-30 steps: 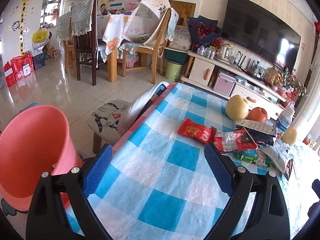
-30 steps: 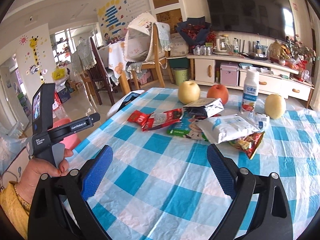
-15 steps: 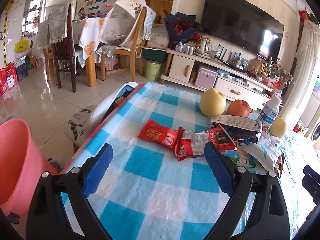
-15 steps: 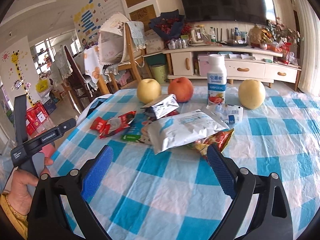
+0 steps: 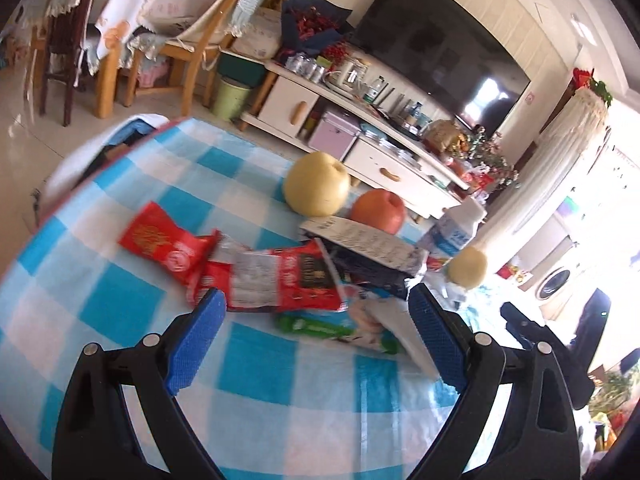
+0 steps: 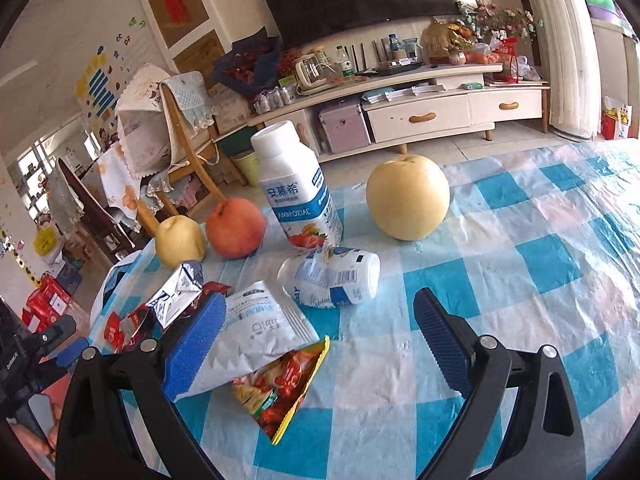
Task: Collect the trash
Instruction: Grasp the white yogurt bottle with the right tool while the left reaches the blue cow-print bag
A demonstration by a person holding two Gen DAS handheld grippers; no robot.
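Right of the toppled white bottle (image 6: 330, 278) the checked tablecloth (image 6: 540, 280) lies bare; left of it, piled wrappers (image 6: 256, 328) and apparently fruit (image 6: 236, 227) crowd together.

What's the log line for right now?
left gripper: open, over red wrappers | right gripper: open, near tipped bottle | nothing held

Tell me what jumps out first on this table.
A heap of snack wrappers sprawls across the blue checked tablecloth, both open tongs facing it. Behind stand two yellow pears flanking a red apple and an upright yogurt bottle, a smaller bottle tipped over before it.
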